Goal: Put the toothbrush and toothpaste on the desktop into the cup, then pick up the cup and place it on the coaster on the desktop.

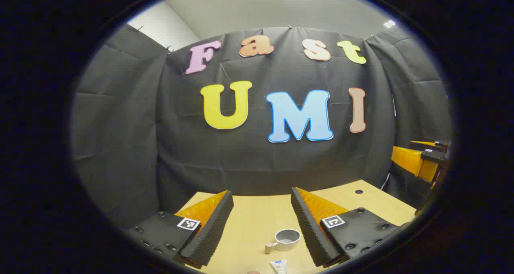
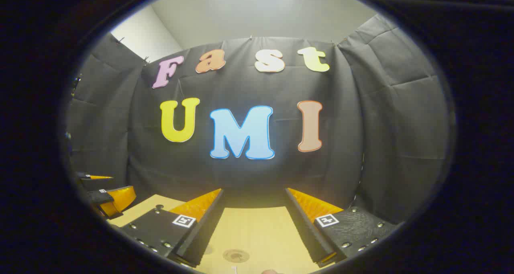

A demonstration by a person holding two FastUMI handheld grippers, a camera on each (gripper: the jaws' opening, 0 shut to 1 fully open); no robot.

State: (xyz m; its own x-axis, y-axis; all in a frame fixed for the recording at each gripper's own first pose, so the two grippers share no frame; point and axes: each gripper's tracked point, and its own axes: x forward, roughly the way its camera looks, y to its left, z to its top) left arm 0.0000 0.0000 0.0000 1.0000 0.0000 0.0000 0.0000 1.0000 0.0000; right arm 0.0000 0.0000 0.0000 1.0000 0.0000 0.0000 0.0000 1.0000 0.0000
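In the left gripper view a small grey cup (image 1: 287,239) with a side handle stands upright on the wooden desktop (image 1: 249,221), low between my fingers. The top of a white toothpaste tube (image 1: 278,266) pokes in at the bottom edge, nearer than the cup. My left gripper (image 1: 261,230) is open, above the desk, holding nothing. In the right gripper view a round brown coaster (image 2: 236,255) lies flat on the desktop (image 2: 257,230), and a thin white tip (image 2: 235,269), perhaps the toothbrush, shows at the bottom edge. My right gripper (image 2: 253,230) is open and empty.
The black cloth wall closes the desk at the back and both sides. The other gripper (image 1: 421,161) hangs at the far right of the left gripper view; in the right gripper view the other gripper (image 2: 108,195) sits at the far left. A small dark hole (image 1: 358,192) marks the desktop's back right.
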